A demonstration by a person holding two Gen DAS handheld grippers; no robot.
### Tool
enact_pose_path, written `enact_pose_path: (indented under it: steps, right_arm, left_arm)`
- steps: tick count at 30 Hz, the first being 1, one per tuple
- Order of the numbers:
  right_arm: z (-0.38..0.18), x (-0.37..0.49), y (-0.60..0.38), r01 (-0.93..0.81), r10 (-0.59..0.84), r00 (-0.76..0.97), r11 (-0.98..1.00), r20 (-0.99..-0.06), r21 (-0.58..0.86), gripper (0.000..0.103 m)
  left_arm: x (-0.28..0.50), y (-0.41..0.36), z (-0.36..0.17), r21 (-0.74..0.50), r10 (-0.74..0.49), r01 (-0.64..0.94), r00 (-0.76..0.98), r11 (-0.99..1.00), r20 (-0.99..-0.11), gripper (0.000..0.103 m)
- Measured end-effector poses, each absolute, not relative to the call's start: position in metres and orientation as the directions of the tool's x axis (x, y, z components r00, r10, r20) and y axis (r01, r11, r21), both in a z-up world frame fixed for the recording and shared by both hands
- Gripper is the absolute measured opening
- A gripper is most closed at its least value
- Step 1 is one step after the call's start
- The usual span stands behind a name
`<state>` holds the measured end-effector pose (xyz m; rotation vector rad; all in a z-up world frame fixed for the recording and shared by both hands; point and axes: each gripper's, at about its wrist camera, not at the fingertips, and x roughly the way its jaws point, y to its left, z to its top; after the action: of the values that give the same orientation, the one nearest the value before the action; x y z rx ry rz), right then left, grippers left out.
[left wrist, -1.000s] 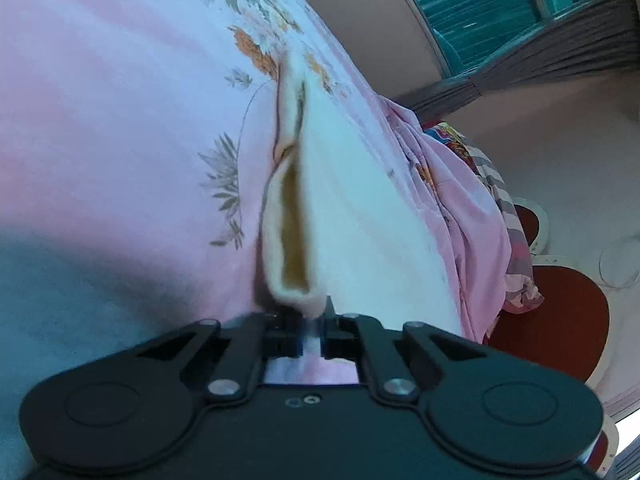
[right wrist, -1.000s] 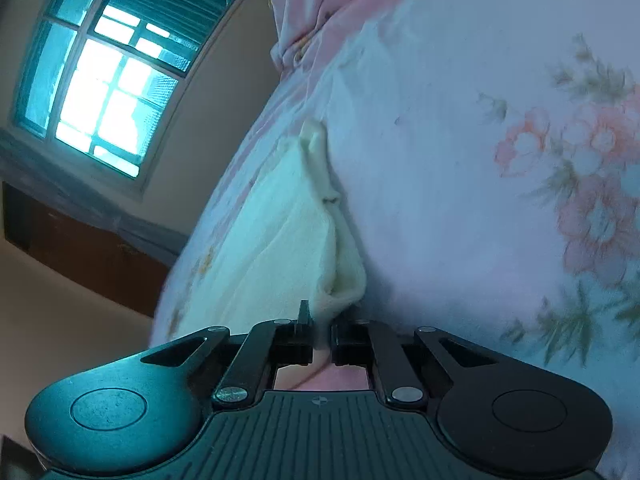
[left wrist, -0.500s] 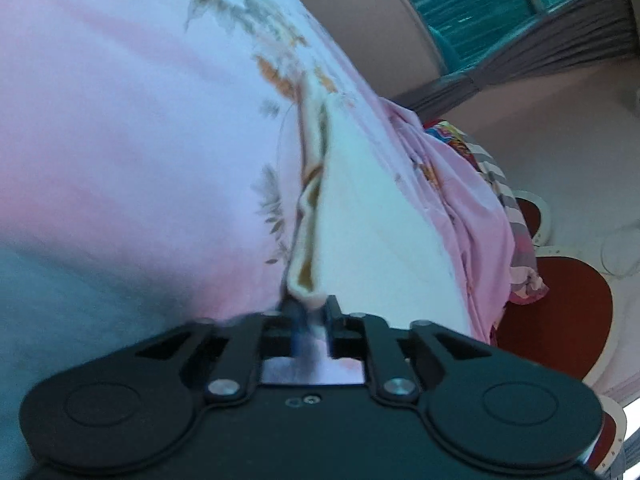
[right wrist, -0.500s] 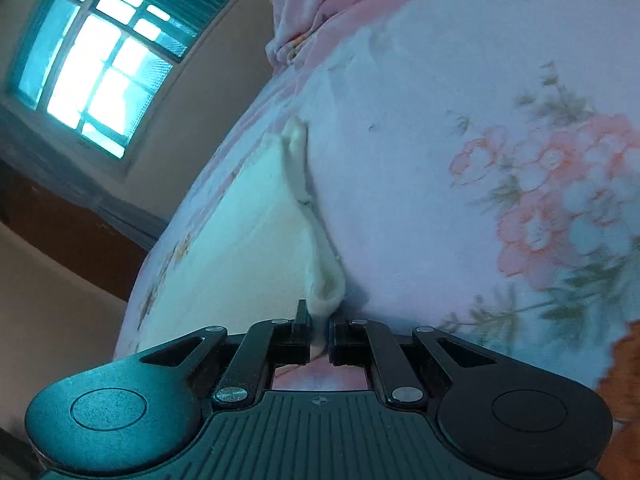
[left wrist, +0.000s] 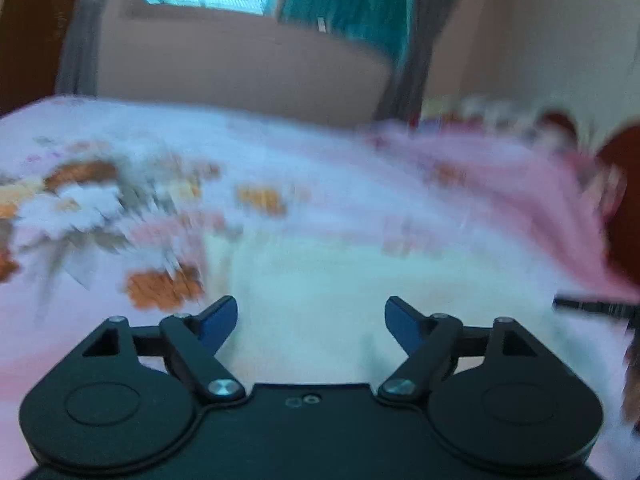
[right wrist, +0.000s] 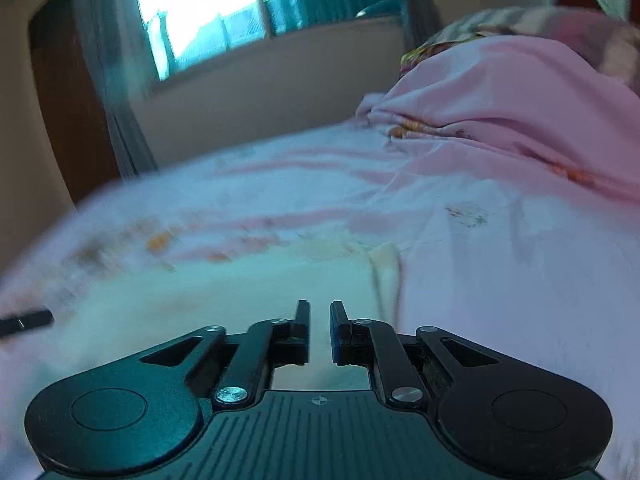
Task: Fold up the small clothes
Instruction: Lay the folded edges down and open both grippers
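while the left gripper [left wrist: 310, 320] stands wide, its jaws having just been opening, nothing is caught between the blue pads [left wrist: 218, 320]; the cream garment [left wrist: 320, 280] lies flat on the bed beyond them, at lower centre of the left wrist view. the right gripper [right wrist: 319, 330] shows a narrow slot between its jaws, close to shut, and nothing appears pinched there; pale cloth shows through the gap but seems to lie beneath rather than in the grip. in the right wrist view the garment [right wrist: 240, 280] fills the lower centre and left, its raised side edge [right wrist: 386, 268] standing just right of the jaw line.

risks, as judged: both views are heavily smeared, so fine contact cannot be confirmed. a released fold may spring back or slide if the cloth is not pressed down. the narrow right jaws, if drawn away low, could snag the raised edge and drag the layer out of square. the two tools are near each other: a dark tip [left wrist: 592, 306] enters at the right margin of the left view, and another [right wrist: 26, 322] at the left margin of the right view, so a careless crossing could knock them together.

room for movement: the floral bedsheet [left wrist: 100, 208] offers open flat ground to the left of frame. a bunched pink quilt [right wrist: 500, 112] rises at upper right of the right view and limits travel that way. the bed's far edge runs across mid-frame, with the window [right wrist: 208, 20] behind it.
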<state>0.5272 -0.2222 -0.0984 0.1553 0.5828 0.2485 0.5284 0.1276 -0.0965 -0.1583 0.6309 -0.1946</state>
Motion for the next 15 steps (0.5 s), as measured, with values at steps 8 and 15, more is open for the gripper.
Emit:
enact_pose_path:
  steps: [8, 15]
  right_arm:
    - [-0.098, 0.543, -0.245, -0.323, 0.361, 0.815, 0.932, -0.454, 0.162, 0.009]
    - [-0.141, 0.619, -0.206, -0.234, 0.227, 0.763, 0.97, -0.606, 0.069, 0.009]
  left_arm:
    - [0.539, 0.151, -0.089, -0.096, -0.274, 0.266, 0.797, 0.959, -0.538, 0.085]
    - [0.6, 0.133, -0.129, -0.032, -0.123, 0.133, 0.761, 0.991, -0.637, 0.095]
